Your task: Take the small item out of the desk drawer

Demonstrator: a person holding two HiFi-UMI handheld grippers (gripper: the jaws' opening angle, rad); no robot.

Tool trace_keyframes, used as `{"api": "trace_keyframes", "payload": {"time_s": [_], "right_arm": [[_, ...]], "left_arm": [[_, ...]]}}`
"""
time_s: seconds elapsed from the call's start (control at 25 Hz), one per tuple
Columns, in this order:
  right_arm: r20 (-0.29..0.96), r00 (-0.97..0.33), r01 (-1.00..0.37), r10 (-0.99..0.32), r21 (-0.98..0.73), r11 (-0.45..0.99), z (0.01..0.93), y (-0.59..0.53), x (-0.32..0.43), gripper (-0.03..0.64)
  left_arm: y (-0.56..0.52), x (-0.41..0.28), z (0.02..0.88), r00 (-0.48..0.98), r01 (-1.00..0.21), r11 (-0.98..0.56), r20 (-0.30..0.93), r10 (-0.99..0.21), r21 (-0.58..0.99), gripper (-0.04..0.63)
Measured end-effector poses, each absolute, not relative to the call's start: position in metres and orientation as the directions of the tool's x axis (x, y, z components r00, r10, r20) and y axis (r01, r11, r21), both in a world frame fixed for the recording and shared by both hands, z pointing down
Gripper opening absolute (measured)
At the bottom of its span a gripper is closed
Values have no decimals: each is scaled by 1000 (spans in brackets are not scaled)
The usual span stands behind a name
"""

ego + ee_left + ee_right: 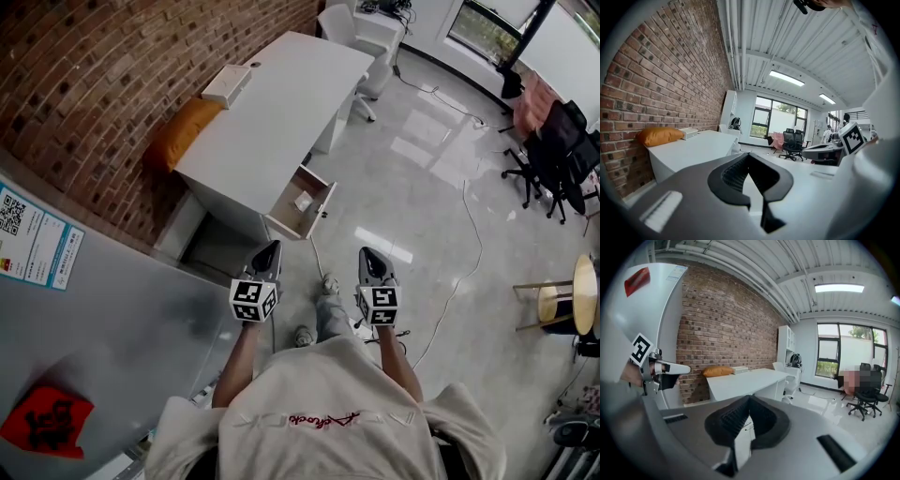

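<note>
A white desk stands against the brick wall. Its drawer is pulled open at the near right corner, and a small white item lies inside. I hold both grippers in front of me above the floor, short of the drawer. The left gripper points toward the drawer's near end, its jaws shut and empty. The right gripper hangs beside it to the right, jaws also meeting at the tips with nothing between them. In both gripper views the desk lies ahead.
An orange cushion and a white box sit at the desk's wall side. A grey cabinet stands at my left. A white chair is beyond the desk, black office chairs and a stool at right. A cable crosses the floor.
</note>
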State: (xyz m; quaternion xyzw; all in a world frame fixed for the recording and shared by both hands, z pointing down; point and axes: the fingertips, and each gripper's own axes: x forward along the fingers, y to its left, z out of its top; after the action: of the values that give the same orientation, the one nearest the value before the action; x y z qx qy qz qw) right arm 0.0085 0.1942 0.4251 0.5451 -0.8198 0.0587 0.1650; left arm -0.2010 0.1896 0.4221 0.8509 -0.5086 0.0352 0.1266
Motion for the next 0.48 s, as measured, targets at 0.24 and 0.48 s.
{"api": "trace_keyframes", "payload": {"time_s": [0.24,0.48], "right_arm": [[335,-345,-918,-877,71,389,432,177,17,12],[337,-349,-920,-874,54,389,440,142,29,12]], "left_arm": [[172,-193,427,485,-873,-456,200,-851,174,9],[135,-179,428,487,-873,-462,208,-848,158,9]]}}
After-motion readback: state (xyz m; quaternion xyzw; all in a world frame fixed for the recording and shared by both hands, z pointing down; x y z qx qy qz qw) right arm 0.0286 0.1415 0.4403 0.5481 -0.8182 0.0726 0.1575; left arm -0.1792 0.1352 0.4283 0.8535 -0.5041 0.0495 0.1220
